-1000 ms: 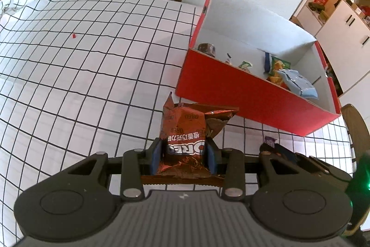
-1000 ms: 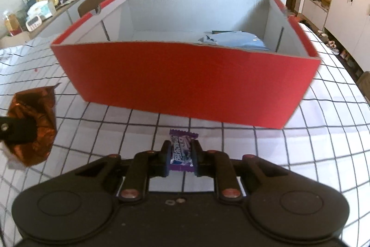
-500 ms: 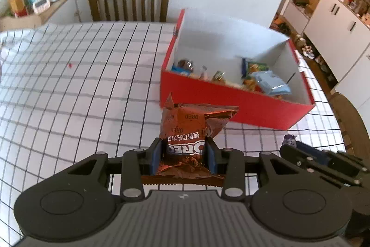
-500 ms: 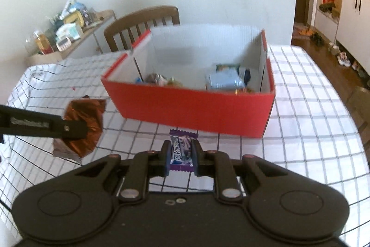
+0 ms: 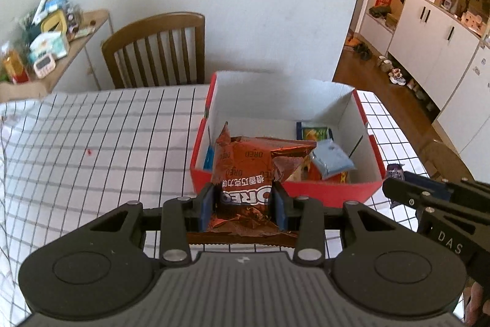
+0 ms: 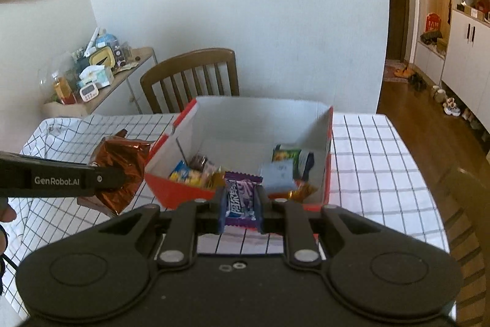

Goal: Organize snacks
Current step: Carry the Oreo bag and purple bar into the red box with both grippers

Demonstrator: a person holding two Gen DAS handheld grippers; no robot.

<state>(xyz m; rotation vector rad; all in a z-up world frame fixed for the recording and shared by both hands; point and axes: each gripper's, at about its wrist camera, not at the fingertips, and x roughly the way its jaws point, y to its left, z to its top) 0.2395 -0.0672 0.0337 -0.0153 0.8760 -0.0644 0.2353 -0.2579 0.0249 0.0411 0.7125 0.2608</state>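
A copper Oreo packet (image 5: 245,170) is clamped in the left tongs (image 5: 243,203) and a purple candy wrapper (image 6: 240,198) in the right tongs (image 6: 240,206), both carried above the checked tabletop (image 5: 92,149) just short of the red cardboard box (image 6: 327,143). The carry step appears to be in hand; each snack is judged to need lifting over the near red wall and releasing inside. Open floor is seen at the back of the box, while other snacks are crowded along its front.
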